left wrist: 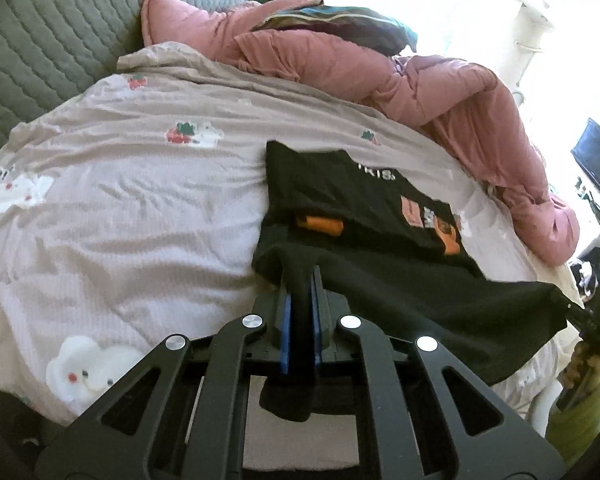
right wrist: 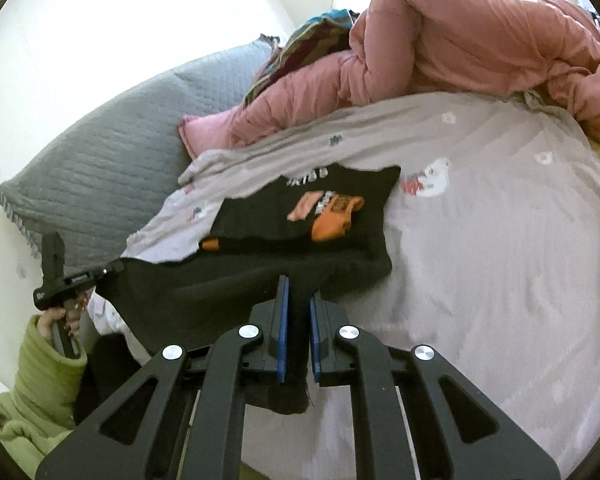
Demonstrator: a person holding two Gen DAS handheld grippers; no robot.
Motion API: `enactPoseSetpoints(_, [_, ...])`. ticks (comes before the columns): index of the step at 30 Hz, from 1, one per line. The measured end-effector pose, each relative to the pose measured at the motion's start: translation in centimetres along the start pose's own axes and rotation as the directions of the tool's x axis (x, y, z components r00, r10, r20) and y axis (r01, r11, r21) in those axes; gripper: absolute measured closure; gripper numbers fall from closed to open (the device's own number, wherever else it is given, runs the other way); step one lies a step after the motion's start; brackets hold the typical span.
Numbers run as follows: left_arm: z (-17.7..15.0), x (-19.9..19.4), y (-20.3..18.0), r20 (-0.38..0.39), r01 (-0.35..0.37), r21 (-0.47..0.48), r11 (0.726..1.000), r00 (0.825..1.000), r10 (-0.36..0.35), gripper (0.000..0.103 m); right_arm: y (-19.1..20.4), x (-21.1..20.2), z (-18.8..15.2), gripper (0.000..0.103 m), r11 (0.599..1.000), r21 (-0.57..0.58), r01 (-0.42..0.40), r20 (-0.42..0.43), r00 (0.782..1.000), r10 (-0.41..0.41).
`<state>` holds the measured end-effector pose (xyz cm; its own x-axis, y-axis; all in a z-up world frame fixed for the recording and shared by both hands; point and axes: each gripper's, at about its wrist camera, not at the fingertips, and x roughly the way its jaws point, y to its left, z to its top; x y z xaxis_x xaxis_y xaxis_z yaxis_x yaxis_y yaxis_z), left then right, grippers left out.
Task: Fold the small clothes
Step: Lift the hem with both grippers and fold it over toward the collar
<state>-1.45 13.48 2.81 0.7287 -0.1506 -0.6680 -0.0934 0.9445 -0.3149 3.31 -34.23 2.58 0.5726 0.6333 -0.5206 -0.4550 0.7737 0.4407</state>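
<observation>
A small black T-shirt (left wrist: 364, 200) with an orange and pink print lies on the bed, print up; it also shows in the right wrist view (right wrist: 320, 216). Its near edge is lifted off the sheet and stretched between both grippers. My left gripper (left wrist: 302, 276) is shut on one corner of that edge; cloth hangs down between its blue pads (left wrist: 285, 332). My right gripper (right wrist: 298, 288) is shut on the other corner. Each gripper also shows in the other's view: the right one (left wrist: 576, 312) and the left one (right wrist: 100, 274).
The pale sheet (left wrist: 120, 184) with bear and strawberry prints covers the bed. A pink duvet (left wrist: 440, 92) is bunched along the far side with striped cloth (left wrist: 332, 20) on it. A grey quilted pillow (right wrist: 100, 160) lies at the head.
</observation>
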Motion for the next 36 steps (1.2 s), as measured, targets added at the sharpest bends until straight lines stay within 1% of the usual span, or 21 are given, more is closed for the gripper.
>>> enactPoseSetpoints(5, [2.4, 1.2, -0.3, 0.02, -0.007, -0.009, 1.0, 1.0, 0.007, 0.101, -0.5, 0.9, 2.2, 0.095, 1.0, 0.014, 0.009, 0.036, 0.999, -0.009])
enactPoseSetpoints(10, [5.1, 2.5, -0.1, 0.044, 0.01, -0.044, 0.999, 0.999, -0.008, 0.101, -1.0, 2.2, 4.7, 0.095, 1.0, 0.019, 0.025, 0.066, 0.997, -0.026])
enactPoseSetpoints(15, [7.3, 4.8, 0.2, 0.044, 0.018, -0.064, 0.998, 0.999, -0.016, 0.101, -1.7, 4.3, 7.0, 0.095, 0.999, 0.031, 0.04, 0.069, 0.997, -0.042])
enactPoseSetpoints(18, [8.1, 6.1, 0.6, 0.041, 0.027, -0.089, 0.996, 0.999, -0.024, 0.101, -2.1, 5.6, 8.2, 0.095, 0.998, 0.033, 0.054, 0.065, 0.996, -0.056])
enactPoseSetpoints(23, [9.3, 9.0, 1.5, 0.025, 0.018, -0.123, 0.992, 1.0, -0.015, 0.101, -3.2, 8.5, 9.8, 0.095, 0.995, 0.05, 0.082, 0.038, 0.996, -0.084])
enactPoseSetpoints(26, [9.9, 10.9, 1.8, 0.007, 0.004, -0.128, 0.992, 1.0, -0.003, 0.101, -3.8, 10.3, 10.4, 0.095, 0.993, 0.058, 0.105, 0.016, 0.994, -0.106])
enactPoseSetpoints(32, [9.7, 14.4, 3.0, -0.037, -0.022, -0.143, 0.989, 0.999, 0.017, 0.101, -5.6, 13.6, 10.5, 0.095, 0.985, 0.092, 0.15, -0.039, 0.988, -0.146])
enactPoseSetpoints(35, [9.4, 15.4, 3.4, -0.046, -0.028, -0.138, 0.99, 0.999, 0.021, 0.099, -6.6, 15.1, 10.1, 0.094, 0.978, 0.111, 0.178, -0.074, 0.983, -0.17])
enactPoseSetpoints(36, [9.3, 15.6, 3.5, -0.048, -0.032, -0.136, 0.99, 0.999, 0.026, 0.096, -6.9, 15.4, 10.0, 0.092, 0.975, 0.118, 0.187, -0.083, 0.981, -0.177])
